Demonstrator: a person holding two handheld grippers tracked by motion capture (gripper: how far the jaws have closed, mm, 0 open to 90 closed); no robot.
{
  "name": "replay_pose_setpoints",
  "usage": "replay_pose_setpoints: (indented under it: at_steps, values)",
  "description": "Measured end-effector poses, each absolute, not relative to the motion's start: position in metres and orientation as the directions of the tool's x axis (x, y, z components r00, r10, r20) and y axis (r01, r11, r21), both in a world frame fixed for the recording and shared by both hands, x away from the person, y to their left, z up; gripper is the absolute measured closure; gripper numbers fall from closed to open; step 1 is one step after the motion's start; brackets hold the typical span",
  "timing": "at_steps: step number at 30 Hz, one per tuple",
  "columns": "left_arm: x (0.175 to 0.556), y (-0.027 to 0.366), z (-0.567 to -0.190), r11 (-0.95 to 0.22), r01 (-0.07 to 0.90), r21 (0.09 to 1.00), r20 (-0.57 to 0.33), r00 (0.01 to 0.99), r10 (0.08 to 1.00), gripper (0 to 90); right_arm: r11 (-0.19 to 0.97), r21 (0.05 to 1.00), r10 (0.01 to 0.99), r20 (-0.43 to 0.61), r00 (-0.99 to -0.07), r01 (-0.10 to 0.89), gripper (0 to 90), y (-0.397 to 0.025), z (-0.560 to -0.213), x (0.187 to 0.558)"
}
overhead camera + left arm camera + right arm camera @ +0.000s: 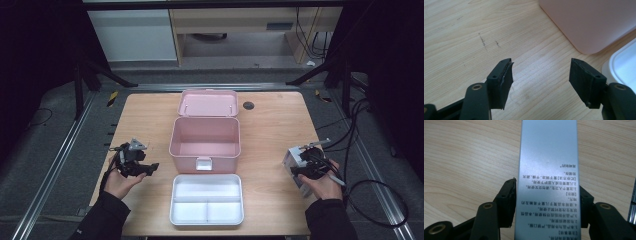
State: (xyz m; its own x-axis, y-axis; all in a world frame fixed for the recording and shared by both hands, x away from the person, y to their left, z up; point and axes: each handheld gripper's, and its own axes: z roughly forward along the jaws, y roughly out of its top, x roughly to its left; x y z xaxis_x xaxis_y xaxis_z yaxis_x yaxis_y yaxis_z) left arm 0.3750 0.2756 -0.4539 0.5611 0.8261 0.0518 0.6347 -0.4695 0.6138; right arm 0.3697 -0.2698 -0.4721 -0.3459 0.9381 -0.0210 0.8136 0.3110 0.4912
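My right tool clamps silver box near one end; slip risk. Left tool wide, empty.

In the middle of the high view, the open pink box and the white tray just below it block your straight path across. Bare table lies open at the left and right of the frame, and your left gripper has clear wood ahead.
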Motion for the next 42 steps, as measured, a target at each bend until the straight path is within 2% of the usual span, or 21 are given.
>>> replay_pose_setpoints:
  at_steps: [19,36,42]
  values:
    - [0.377,0.276,-0.453,-0.473,0.627,0.619,0.051,0.568,0.821,35.5,0.304,0.473,0.941,-0.012,-0.339,0.827,56.4,-0.27,-0.474,0.372]
    - [0.379,0.277,-0.452,-0.464,0.632,0.621,0.05,0.558,0.828,35.3,0.267,0.524,0.946,0.019,-0.324,0.809,56.5,-0.275,-0.447,0.367]
    - [0.38,0.281,-0.451,-0.452,0.639,0.622,0.04,0.551,0.833,34.8,0.259,0.562,0.943,0.027,-0.331,0.786,56.5,-0.272,-0.427,0.373]
